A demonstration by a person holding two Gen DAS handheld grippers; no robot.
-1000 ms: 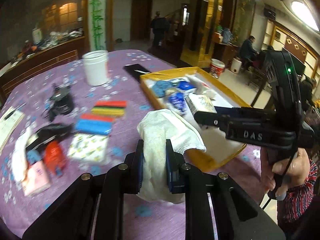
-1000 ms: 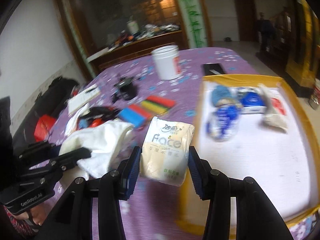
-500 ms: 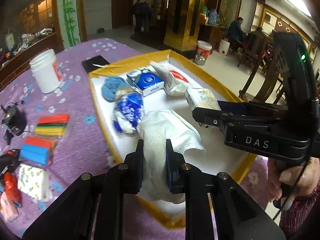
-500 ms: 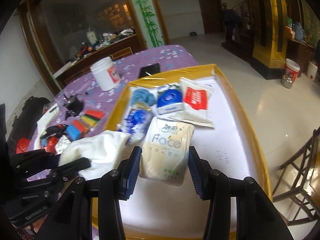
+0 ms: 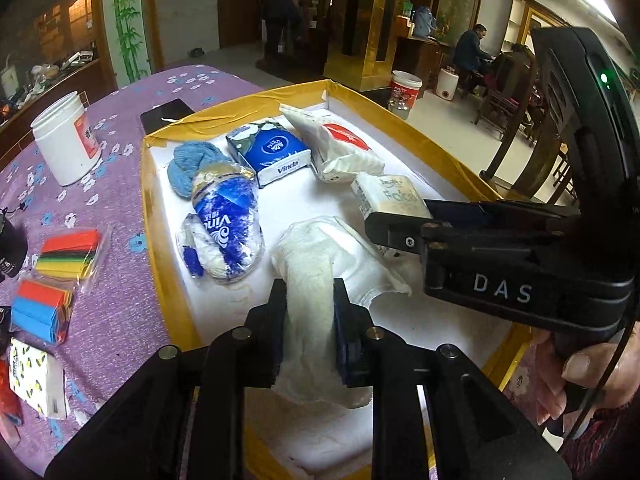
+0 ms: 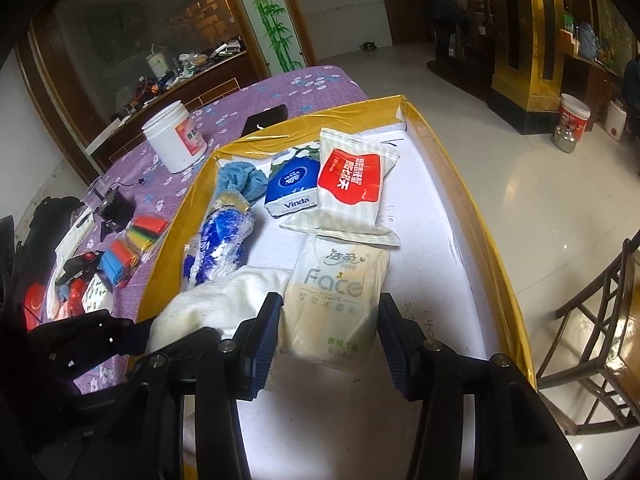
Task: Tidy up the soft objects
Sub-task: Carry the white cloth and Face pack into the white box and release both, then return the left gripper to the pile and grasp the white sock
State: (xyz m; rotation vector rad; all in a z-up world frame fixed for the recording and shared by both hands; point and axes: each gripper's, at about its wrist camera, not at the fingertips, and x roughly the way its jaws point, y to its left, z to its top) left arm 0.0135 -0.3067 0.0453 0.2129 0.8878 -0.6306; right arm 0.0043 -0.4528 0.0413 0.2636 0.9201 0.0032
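Towel [image 5: 316,280], white and limp, is hanging clamped in the left gripper [image 5: 310,326] at lower centre, over the yellow-rimmed tray [image 5: 158,216]. Right gripper [image 6: 328,330] has just been opening around the Face tissue pack [image 6: 336,300], which is sitting between its pads at lower centre; whether they are still pressing it, I cannot tell. Both pieces are best lowered onto bare white floor before letting go. Crowding the upper-left tray are the Vinda box [image 5: 276,152], blue cloth [image 5: 188,164] and wrapped roll [image 5: 224,220].
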